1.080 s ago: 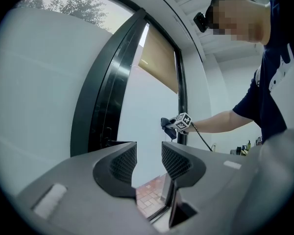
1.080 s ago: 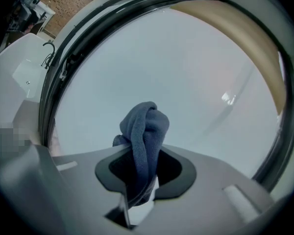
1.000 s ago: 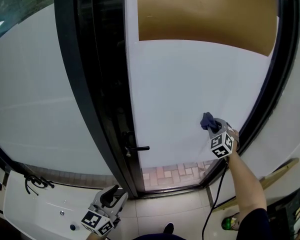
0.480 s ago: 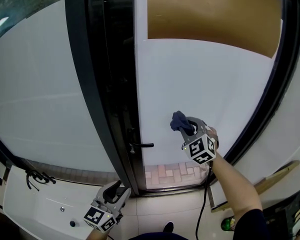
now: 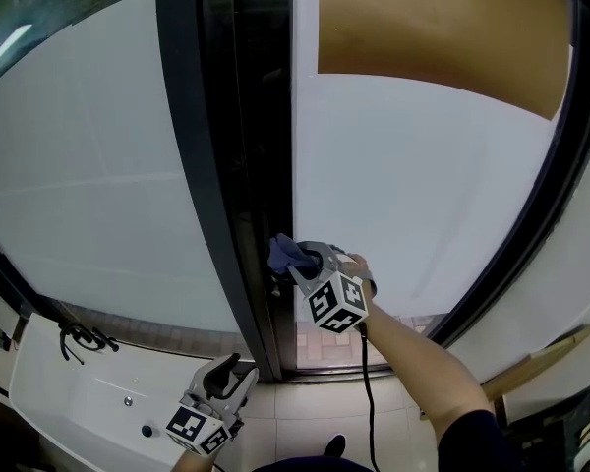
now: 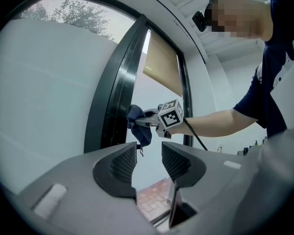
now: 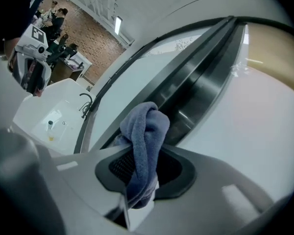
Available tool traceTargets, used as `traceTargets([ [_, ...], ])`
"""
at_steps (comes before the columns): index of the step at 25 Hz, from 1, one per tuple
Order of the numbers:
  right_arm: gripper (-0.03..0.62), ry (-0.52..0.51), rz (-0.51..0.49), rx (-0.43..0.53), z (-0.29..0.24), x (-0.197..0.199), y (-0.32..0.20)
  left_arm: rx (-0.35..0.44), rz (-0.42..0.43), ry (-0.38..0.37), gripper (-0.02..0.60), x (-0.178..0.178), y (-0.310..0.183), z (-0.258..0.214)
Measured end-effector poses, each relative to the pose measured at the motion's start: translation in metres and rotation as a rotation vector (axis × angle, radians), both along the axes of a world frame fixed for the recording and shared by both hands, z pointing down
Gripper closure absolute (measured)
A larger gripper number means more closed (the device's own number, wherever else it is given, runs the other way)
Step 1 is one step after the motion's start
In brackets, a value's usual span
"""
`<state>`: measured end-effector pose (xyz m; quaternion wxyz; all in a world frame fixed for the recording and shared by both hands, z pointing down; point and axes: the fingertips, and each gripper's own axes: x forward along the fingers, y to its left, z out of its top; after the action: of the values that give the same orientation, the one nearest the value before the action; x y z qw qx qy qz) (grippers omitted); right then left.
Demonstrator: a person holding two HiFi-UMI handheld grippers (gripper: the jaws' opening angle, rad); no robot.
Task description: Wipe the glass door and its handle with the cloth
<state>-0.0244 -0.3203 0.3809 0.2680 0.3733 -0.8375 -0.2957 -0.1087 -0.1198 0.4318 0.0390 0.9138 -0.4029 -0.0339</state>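
Observation:
The glass door (image 5: 423, 185) has a frosted pane and a black frame (image 5: 246, 165). My right gripper (image 5: 300, 259) is shut on a blue cloth (image 5: 284, 253) and holds it against the door's left edge, at handle height. The cloth hides the handle. In the right gripper view the cloth (image 7: 147, 141) hangs folded between the jaws, just in front of the dark frame (image 7: 201, 82). My left gripper (image 5: 231, 382) hangs low near the floor, open and holding nothing. The left gripper view shows the cloth (image 6: 138, 124) and the right gripper (image 6: 152, 124) beyond its open jaws.
A white counter (image 5: 69, 401) with a black tap (image 5: 84, 337) stands at the lower left. A brown blind (image 5: 442, 18) covers the door's top. A wooden stick (image 5: 543, 347) leans at the lower right. Brick paving (image 5: 320, 347) shows through the door's clear bottom strip.
My right gripper has carried the cloth leftward across the pane, from near the right frame to the left edge by the handle. The left gripper has barely moved.

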Motion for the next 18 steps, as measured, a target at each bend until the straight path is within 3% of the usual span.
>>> traceTargets([
  [8,0.508,0.061,-0.022,-0.137,0.06,-0.057,-0.019,-0.006,-0.05,0.002,0.426,-0.021,0.004,0.003],
  [13,0.508,0.119,-0.014,-0.192,0.092,-0.055,-0.024,-0.02,-0.073,0.0,0.426,-0.028,0.005,0.005],
  [18,0.51,0.134,-0.023,-0.187,0.097,-0.047,-0.021,-0.018,-0.068,0.002,0.426,-0.028,0.002,0.01],
])
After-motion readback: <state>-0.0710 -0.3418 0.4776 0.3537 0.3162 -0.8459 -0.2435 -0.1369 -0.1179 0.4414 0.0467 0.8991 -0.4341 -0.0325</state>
